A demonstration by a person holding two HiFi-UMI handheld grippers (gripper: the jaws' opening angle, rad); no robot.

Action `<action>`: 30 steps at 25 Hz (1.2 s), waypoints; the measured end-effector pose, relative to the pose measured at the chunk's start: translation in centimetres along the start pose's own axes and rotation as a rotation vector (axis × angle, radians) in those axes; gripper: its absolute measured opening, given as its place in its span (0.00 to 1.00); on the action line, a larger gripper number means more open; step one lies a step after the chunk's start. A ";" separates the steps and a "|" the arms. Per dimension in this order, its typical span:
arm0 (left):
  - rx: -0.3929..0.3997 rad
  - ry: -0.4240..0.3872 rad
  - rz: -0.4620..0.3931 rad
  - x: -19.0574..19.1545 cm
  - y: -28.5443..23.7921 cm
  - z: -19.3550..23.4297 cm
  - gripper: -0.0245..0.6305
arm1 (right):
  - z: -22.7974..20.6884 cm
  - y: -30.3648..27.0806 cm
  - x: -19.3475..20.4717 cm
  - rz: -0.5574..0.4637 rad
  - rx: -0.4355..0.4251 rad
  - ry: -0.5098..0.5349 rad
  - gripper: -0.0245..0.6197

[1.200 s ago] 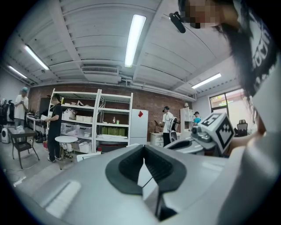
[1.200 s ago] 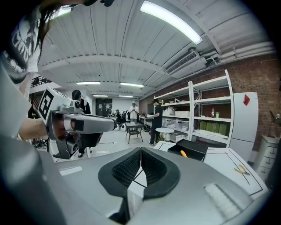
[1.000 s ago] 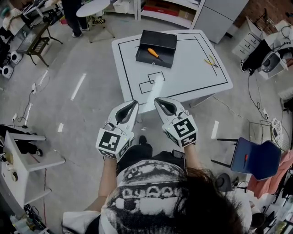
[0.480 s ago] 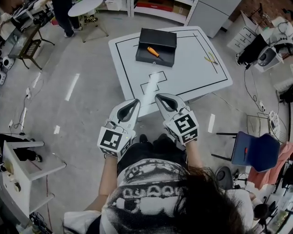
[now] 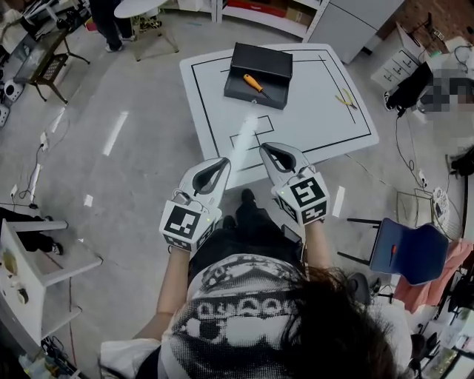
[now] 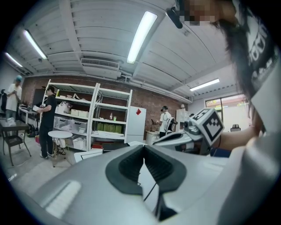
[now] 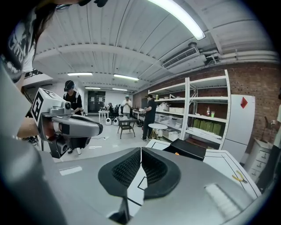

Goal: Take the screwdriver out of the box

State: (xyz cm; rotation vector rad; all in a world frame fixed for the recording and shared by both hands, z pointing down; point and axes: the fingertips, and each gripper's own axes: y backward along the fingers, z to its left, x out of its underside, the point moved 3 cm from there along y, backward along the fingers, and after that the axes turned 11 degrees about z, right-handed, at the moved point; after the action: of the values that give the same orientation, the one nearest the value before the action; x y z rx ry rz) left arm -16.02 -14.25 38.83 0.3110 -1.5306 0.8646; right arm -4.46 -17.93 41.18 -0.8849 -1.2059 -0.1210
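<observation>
Person standing, both arms held out in front at about waist level, short of the counter.

Left hand-held gripper [image 5: 216,169]: jaws together, nothing between them; its own view shows the black pads [image 6: 131,165] meeting at the tips. Marker cube at its rear, toward the body.

Right hand-held gripper [image 5: 269,152]: jaws together as well, pads [image 7: 154,169] closed tip to tip, empty. It sits just beside the left one, a little further forward. Both point toward the counter and neither touches anything.

Floor: grey, between the person and the counter. Blue chair [image 5: 407,255] off to the right.

Counter [image 5: 318,126]: white top with black taped lines, a small taped rectangle near its front edge. Both hand-held grippers are well apart from what lies on it.

Box [image 5: 270,63]: black, at the far left of the counter.

Screwdriver [image 5: 253,83]: orange handle, lying in the box's near part, handle toward the far left, shaft toward the near right.

Pliers [image 5: 345,98]: yellowish, on the counter's right side, well apart from the box.

Beyond: round table [image 5: 144,7] with a person standing by it, white shelves [image 6: 83,118] against a brick wall.
</observation>
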 end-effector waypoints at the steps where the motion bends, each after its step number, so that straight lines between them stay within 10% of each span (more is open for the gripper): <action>1: -0.003 0.000 0.001 0.0 -0.2 0.1 0.04 | -0.5 -0.2 -0.1 -0.002 0.000 0.001 0.03; 30: -0.125 0.020 0.018 -5.4 -14.9 7.4 0.04 | -21.3 -19.5 0.8 0.228 -0.110 0.135 0.15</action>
State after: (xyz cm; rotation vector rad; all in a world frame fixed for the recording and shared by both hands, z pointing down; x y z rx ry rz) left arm -10.77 -30.95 39.25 0.1973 -1.5634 0.7793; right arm 1.80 -44.52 50.57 -1.0873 -0.9732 -0.0616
